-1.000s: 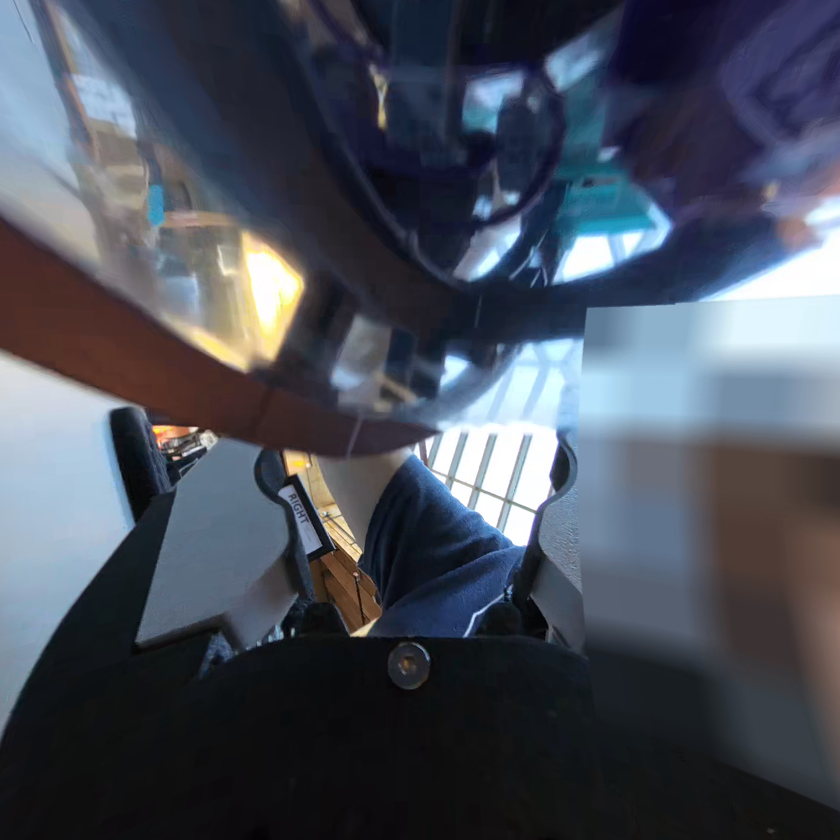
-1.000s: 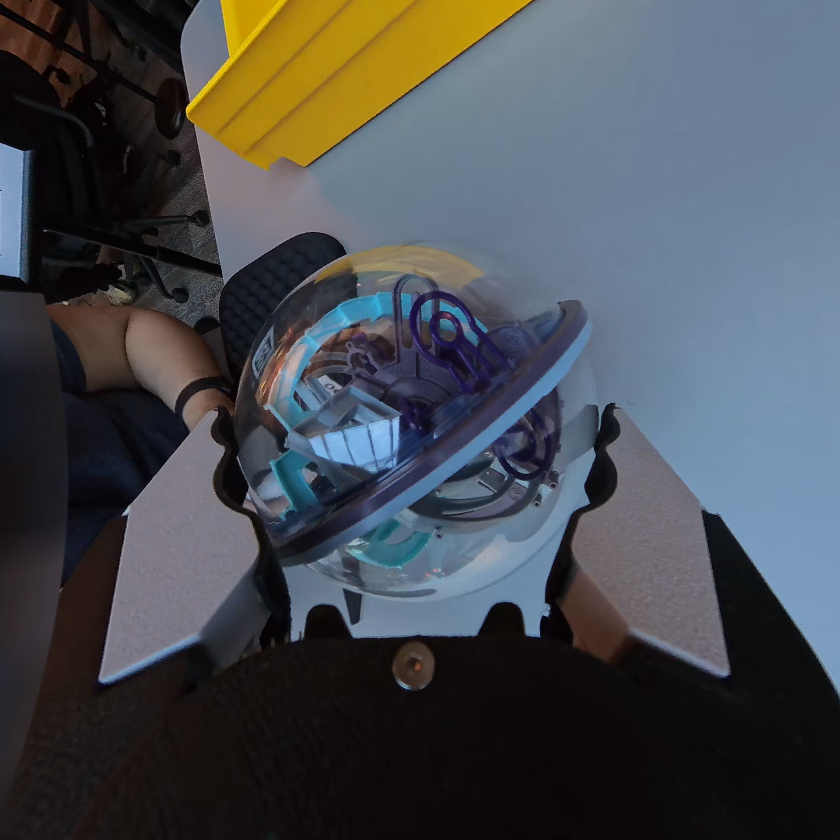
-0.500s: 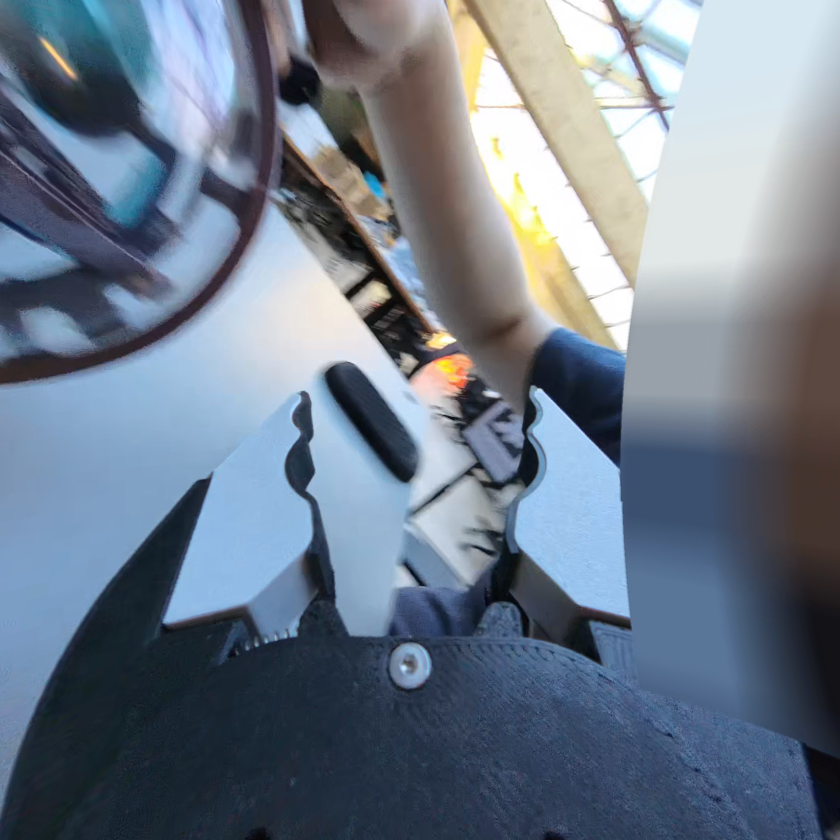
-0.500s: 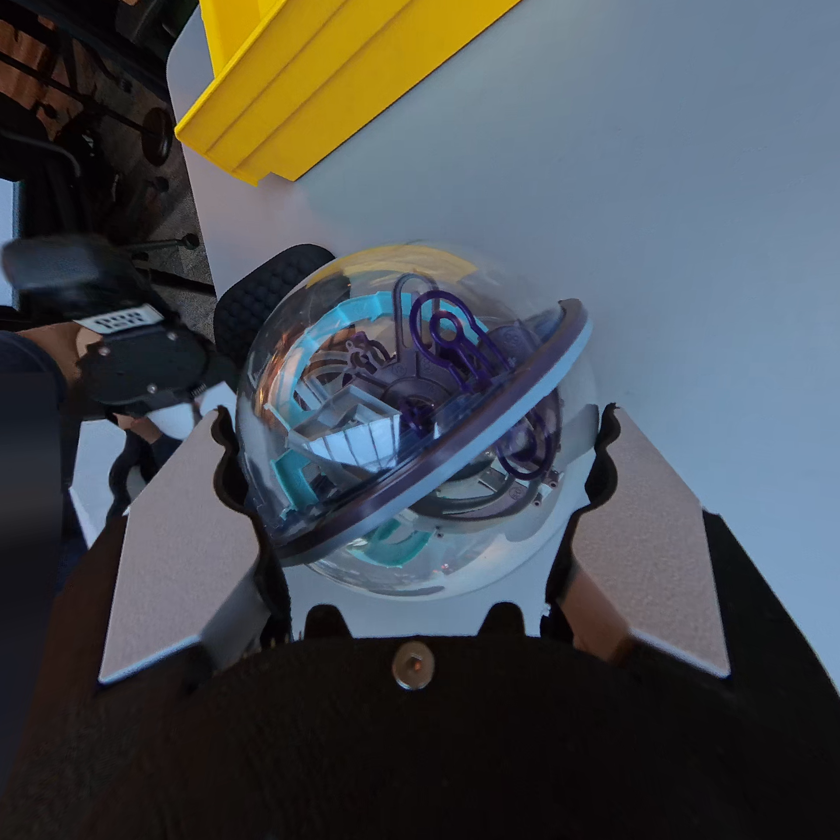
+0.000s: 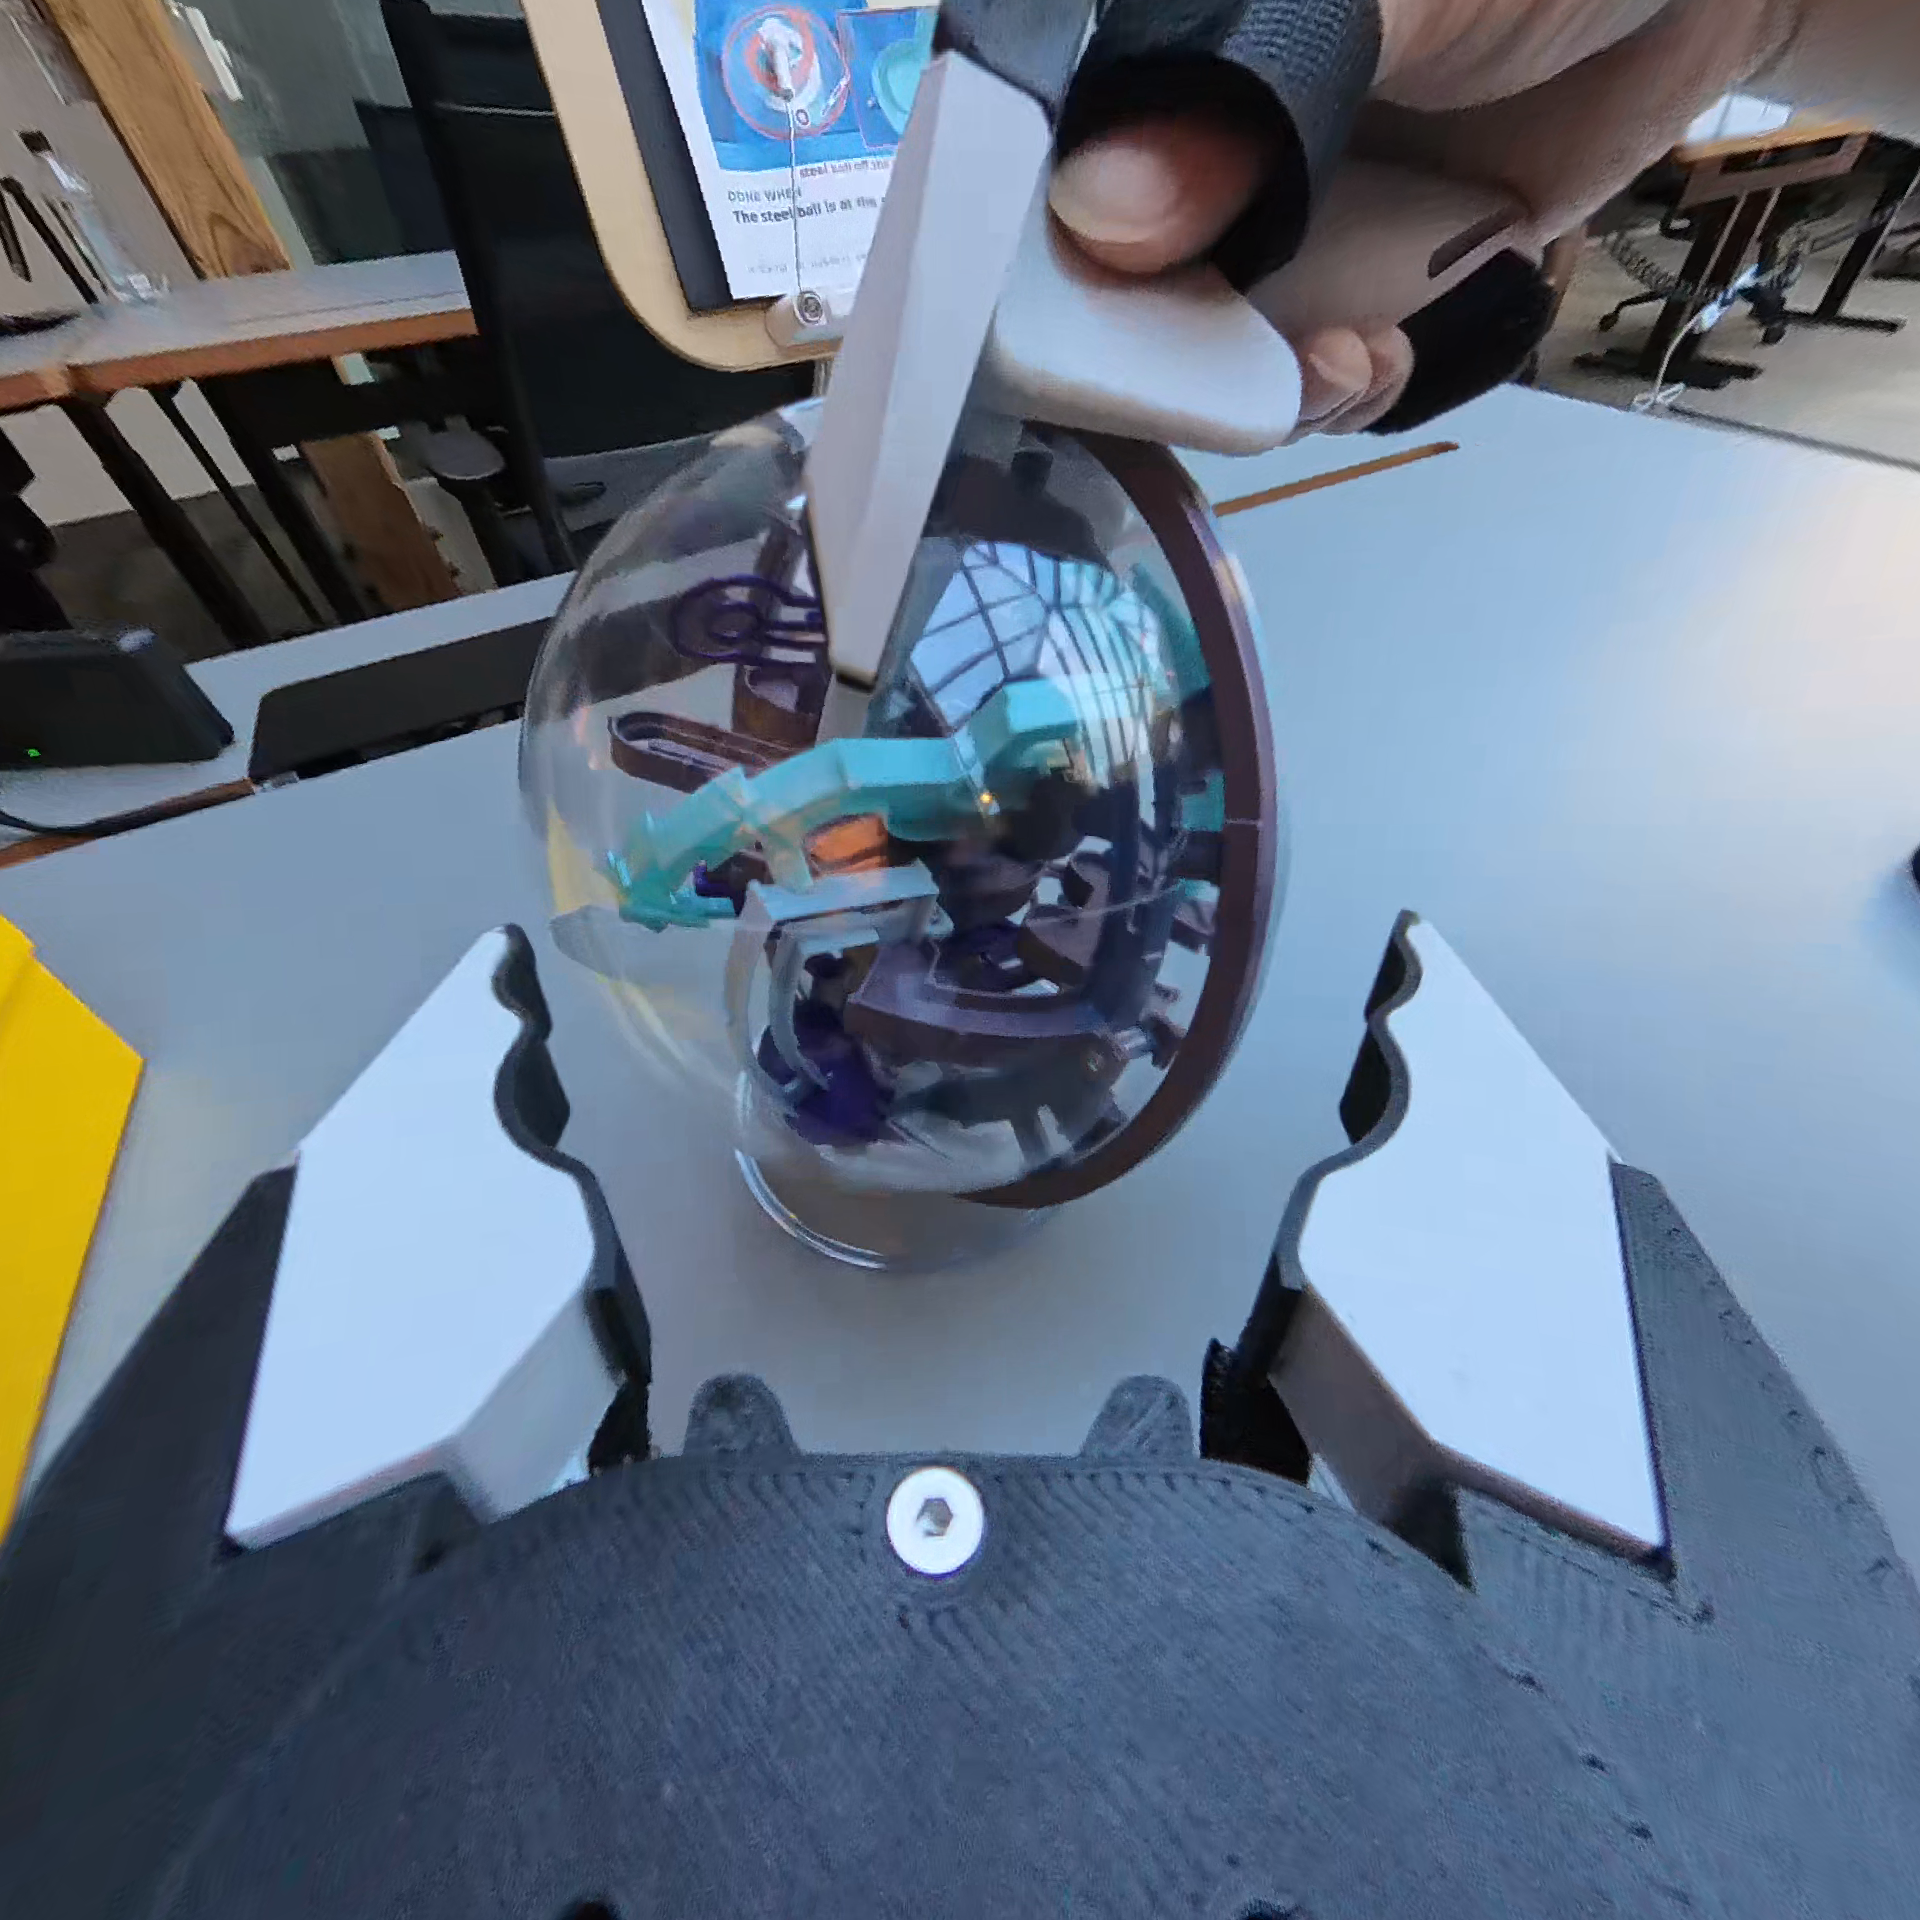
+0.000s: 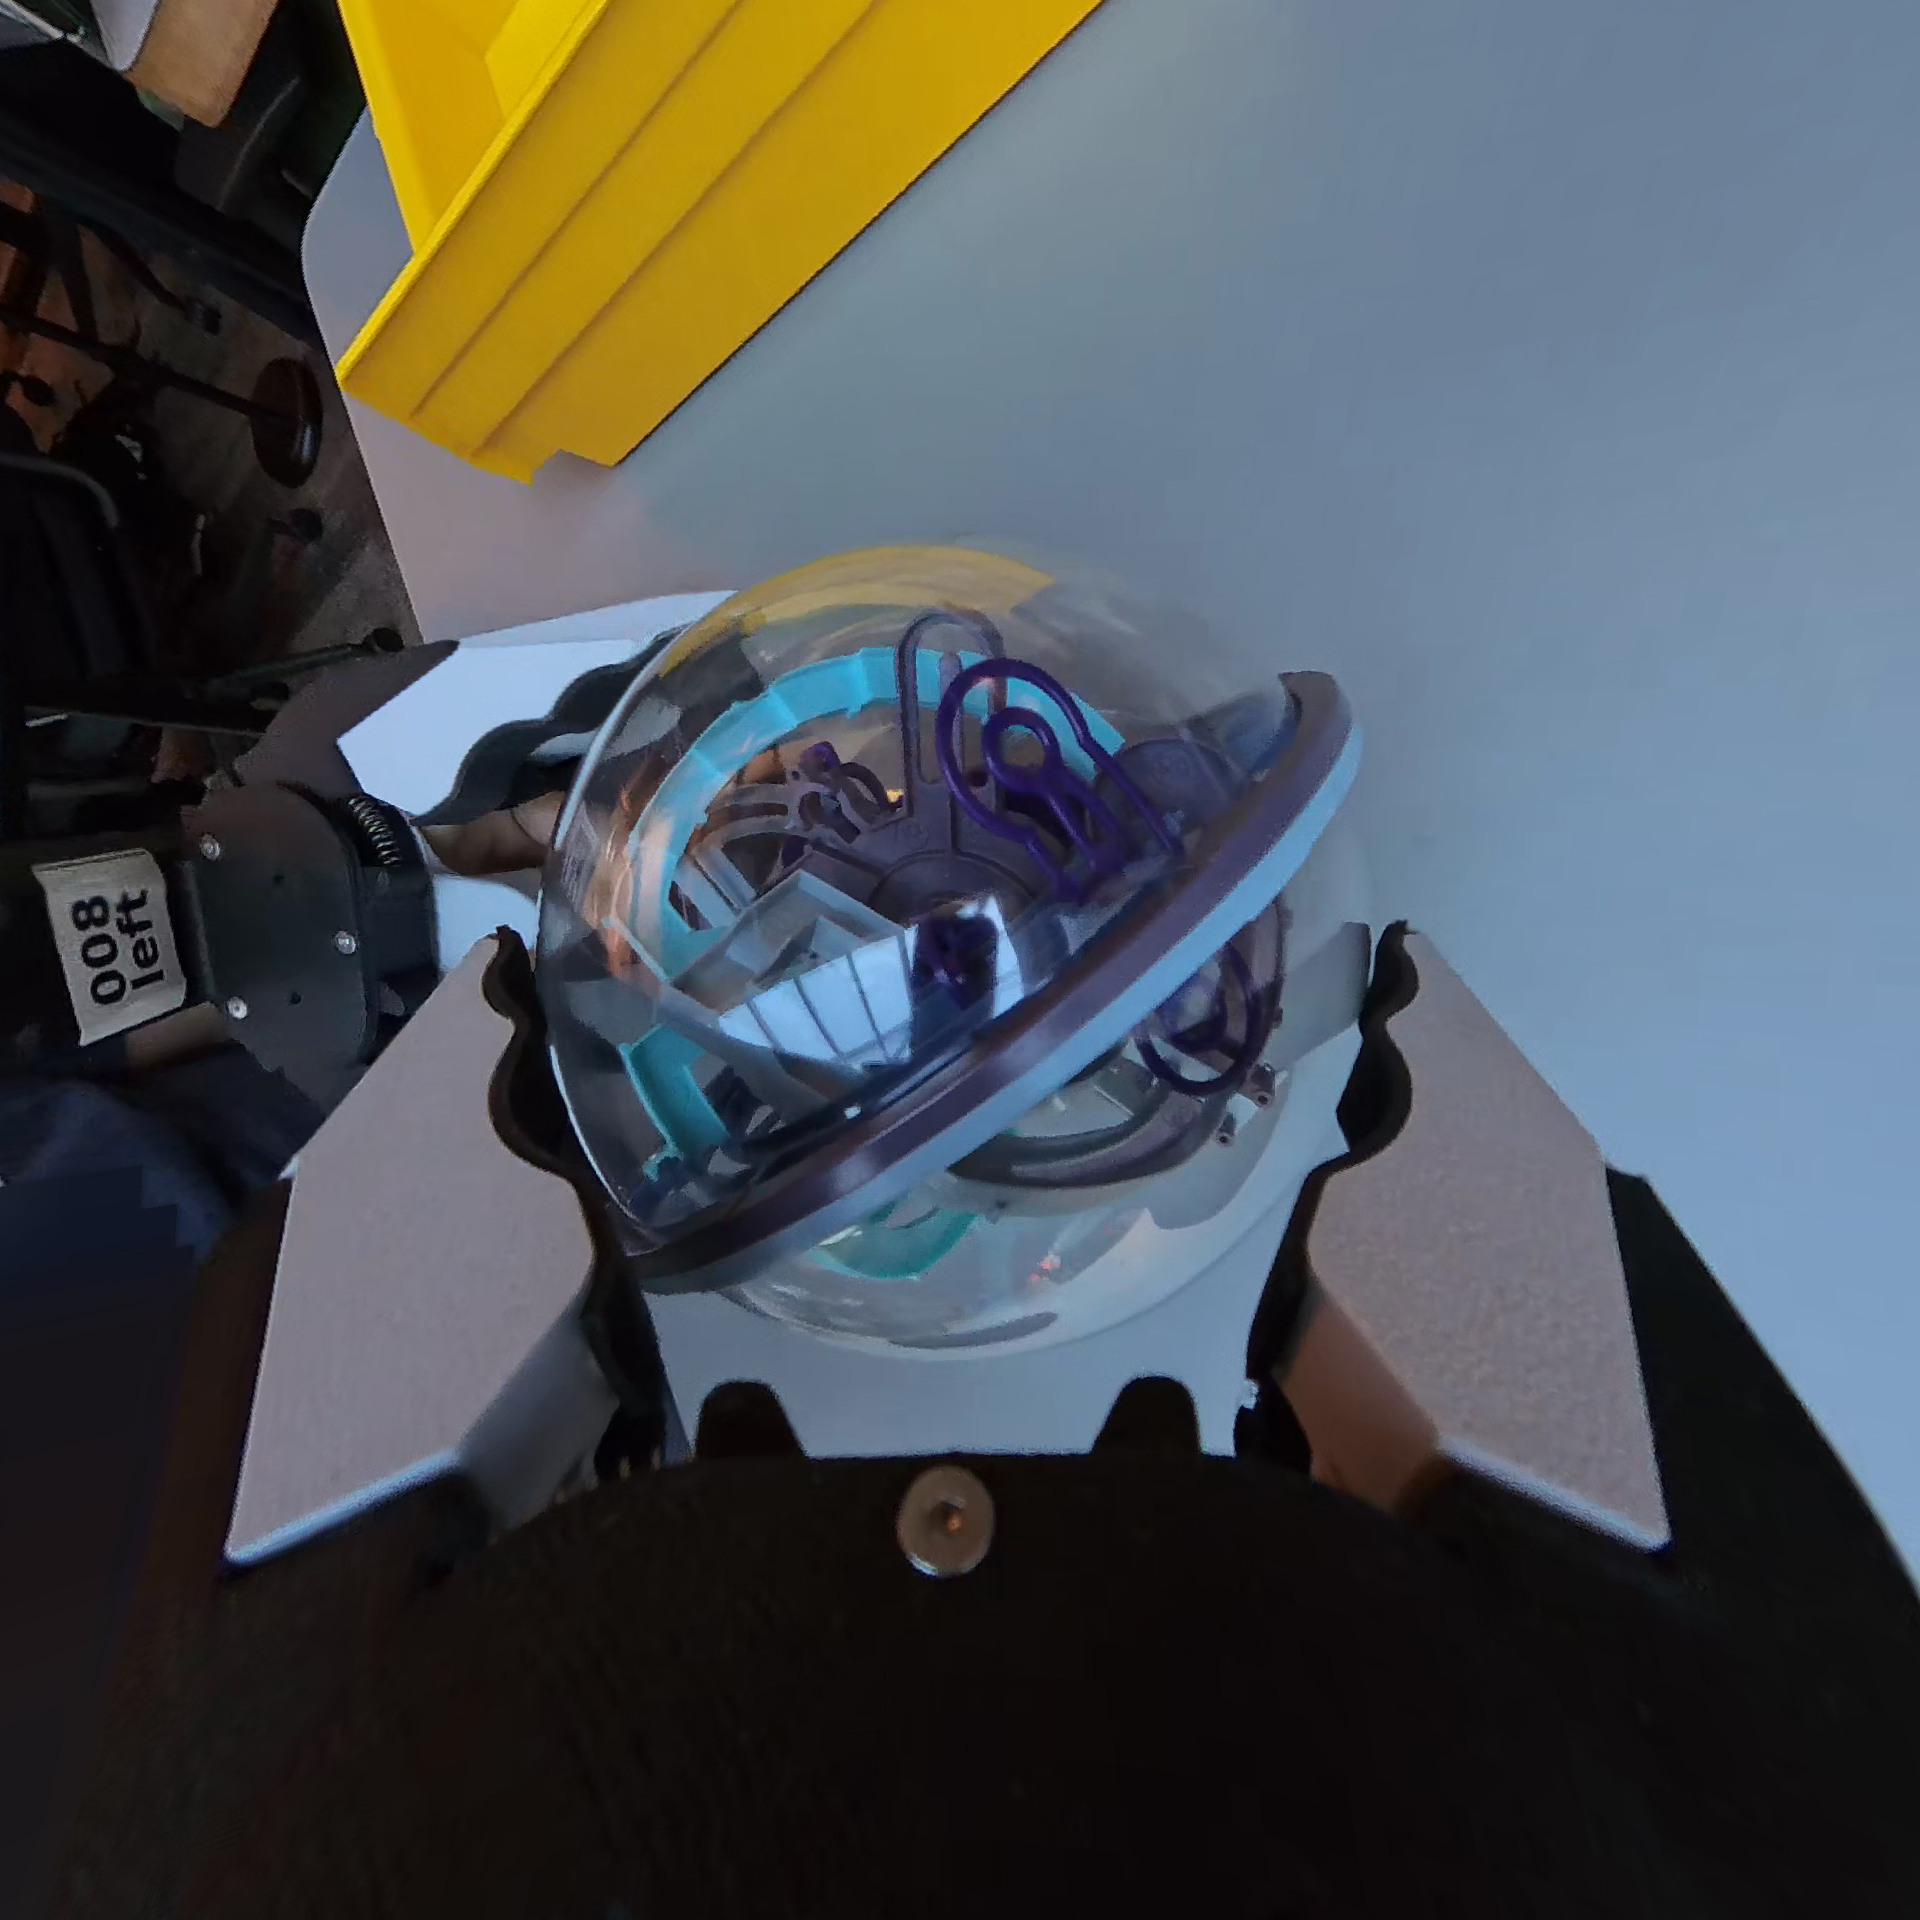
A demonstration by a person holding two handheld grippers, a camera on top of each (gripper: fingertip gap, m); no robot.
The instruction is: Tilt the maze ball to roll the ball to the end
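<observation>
Right tool [image 6: 951, 1049] gripping maze ball [image 6: 935, 935], left tool [image 5: 956, 1049] open

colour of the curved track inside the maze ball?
Teal, on the curved track in the maze ball; left wrist view shows it best.

The maze ball [image 5: 914, 842] sits on the tabletop [image 5: 1558, 727], between the right gripper [image 6: 951, 1049] jaws, which reach down onto it from above. The left gripper [image 5: 961, 1049] faces it from the near side, jaws apart to either side. A bin [image 6: 665, 208] lies on the tabletop to the ball's left.
</observation>
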